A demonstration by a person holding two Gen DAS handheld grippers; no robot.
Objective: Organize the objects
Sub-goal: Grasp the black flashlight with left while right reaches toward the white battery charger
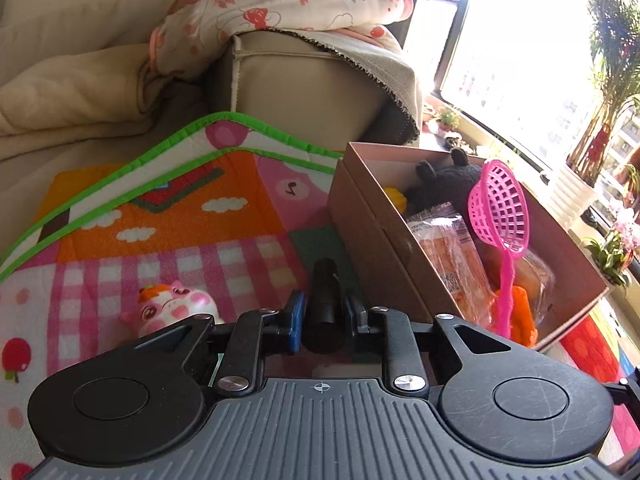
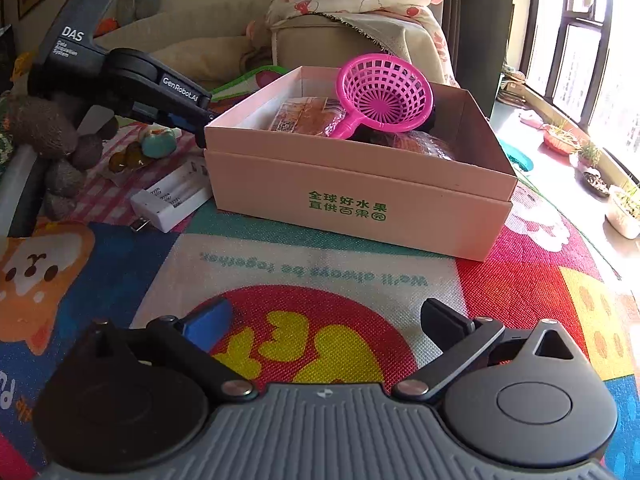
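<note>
left tongs (image 1: 323, 312) clamp a black cylinder (image 1: 325, 304) beside the box (image 1: 372, 232); right tongs (image 2: 324, 320) gape, holding nothing.

A colourful play mat (image 2: 328, 264) covers the floor and carries everything. On it sits a pink cardboard box (image 2: 360, 200), with a white battery charger (image 2: 170, 200) just beside its left side and a small teal toy (image 2: 159, 145) farther back. A pink pig toy (image 1: 176, 304) rests on the mat's pink checked patch, near a folded, green-edged section (image 1: 224, 148) of mat.
</note>
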